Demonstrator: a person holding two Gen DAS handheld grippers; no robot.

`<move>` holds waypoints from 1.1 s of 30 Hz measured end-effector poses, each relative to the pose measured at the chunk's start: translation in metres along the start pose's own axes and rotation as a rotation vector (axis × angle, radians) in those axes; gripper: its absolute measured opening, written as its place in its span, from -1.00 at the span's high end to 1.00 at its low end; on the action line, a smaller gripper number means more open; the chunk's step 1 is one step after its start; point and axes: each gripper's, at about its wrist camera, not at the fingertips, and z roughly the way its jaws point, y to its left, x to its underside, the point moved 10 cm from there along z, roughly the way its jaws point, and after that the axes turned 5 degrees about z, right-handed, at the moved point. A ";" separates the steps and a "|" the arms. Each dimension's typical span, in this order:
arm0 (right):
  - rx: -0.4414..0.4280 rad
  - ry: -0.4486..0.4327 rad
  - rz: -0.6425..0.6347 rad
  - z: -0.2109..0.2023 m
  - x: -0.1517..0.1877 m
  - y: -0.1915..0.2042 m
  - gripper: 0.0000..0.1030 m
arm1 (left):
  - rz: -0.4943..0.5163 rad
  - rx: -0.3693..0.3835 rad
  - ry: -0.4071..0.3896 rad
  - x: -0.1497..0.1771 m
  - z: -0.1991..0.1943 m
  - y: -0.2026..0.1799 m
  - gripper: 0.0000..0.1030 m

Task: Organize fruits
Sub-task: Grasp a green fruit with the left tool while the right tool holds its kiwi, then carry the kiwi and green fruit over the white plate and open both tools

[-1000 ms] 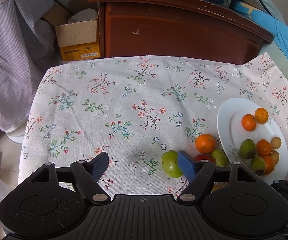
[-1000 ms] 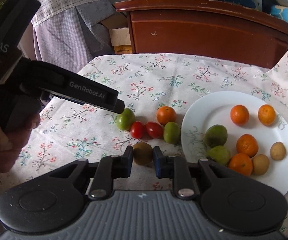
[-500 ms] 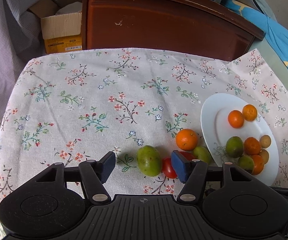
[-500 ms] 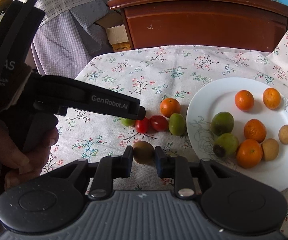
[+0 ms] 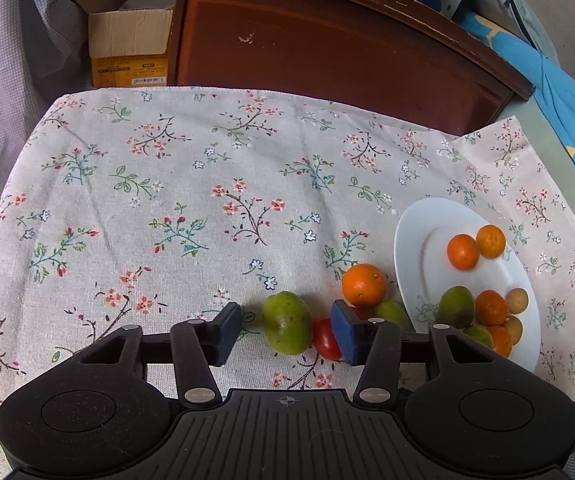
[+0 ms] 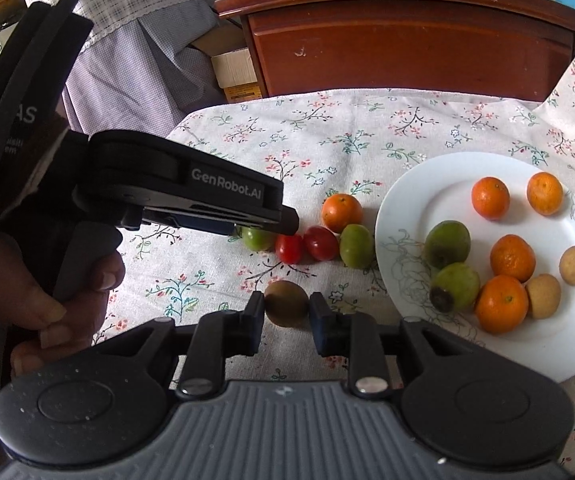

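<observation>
Left wrist view: the left gripper (image 5: 286, 332) stands open around the green fruit (image 5: 287, 328); centring avoids the tomato (image 5: 326, 343). The right gripper (image 6: 286, 314) clasps the kiwi (image 6: 286, 303).

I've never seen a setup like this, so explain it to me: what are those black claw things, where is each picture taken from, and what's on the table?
They are hand-held two-finger grippers, one in each of a person's hands, each with a camera looking along its fingers. From the left one, the open left gripper brackets a green fruit beside a cherry tomato. From the right one, the right gripper has closed on a brown kiwi. On the floral tablecloth sits a white plate with fruit on it; an orange lies off it.
</observation>
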 end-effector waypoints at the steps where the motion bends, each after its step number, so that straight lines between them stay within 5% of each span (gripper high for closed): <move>1: 0.000 0.000 0.001 0.000 0.000 0.000 0.49 | 0.001 0.007 0.001 0.000 0.000 -0.001 0.23; 9: 0.000 -0.001 0.001 0.000 0.000 0.000 0.49 | -0.037 0.026 0.000 -0.001 -0.001 0.001 0.53; 14: 0.001 -0.004 0.000 0.000 0.000 0.000 0.51 | -0.047 0.016 0.007 0.001 0.001 0.002 0.43; 23: -0.004 -0.004 0.007 -0.001 -0.002 -0.001 0.53 | -0.013 0.007 0.007 0.002 -0.001 -0.002 0.53; 33: -0.011 -0.067 0.056 -0.021 -0.021 -0.010 0.53 | 0.056 -0.038 -0.072 -0.016 -0.025 -0.011 0.53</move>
